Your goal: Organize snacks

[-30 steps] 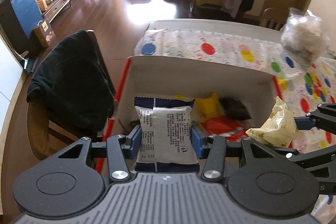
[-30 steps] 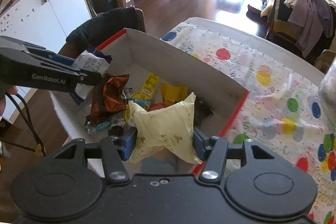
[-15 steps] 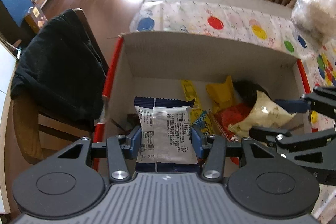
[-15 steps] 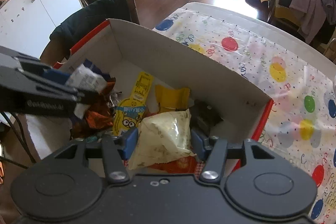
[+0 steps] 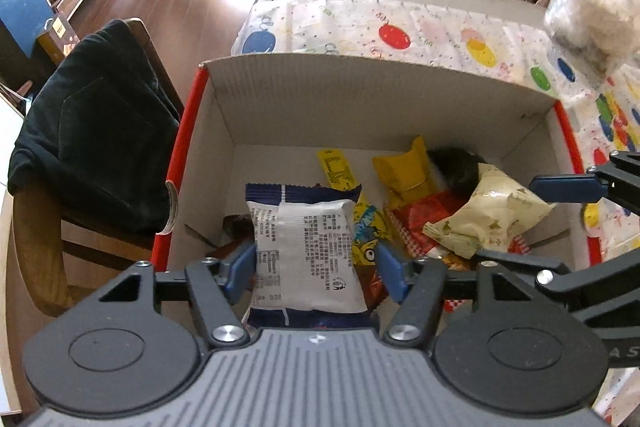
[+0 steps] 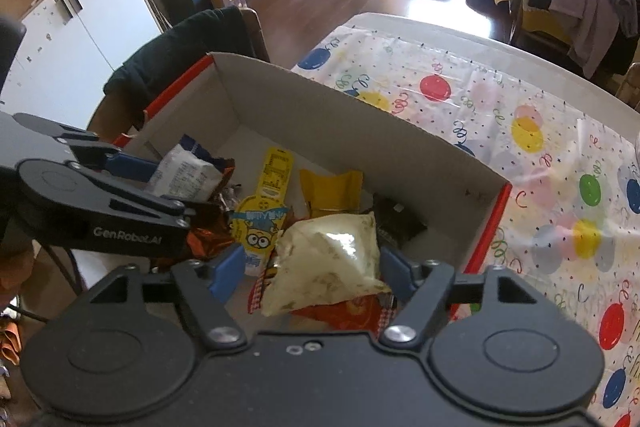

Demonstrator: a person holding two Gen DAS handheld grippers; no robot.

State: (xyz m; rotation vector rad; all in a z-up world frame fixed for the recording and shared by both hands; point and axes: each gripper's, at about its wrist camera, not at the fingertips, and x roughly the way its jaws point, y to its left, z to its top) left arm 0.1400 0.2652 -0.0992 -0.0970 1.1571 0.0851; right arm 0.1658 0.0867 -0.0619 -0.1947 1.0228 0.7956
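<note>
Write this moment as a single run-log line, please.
left tool: open, white-and-blue packet loose between its fingers | right tool: open around cream packet | both inside cardboard box | phase: releasing snacks

The left gripper (image 5: 316, 261) points forward and down, and its two blue fingers (image 5: 240, 269) are spread wide apart. The right gripper (image 6: 314, 273) sits close beside it on the right, with its fingers spread wide too.
</note>
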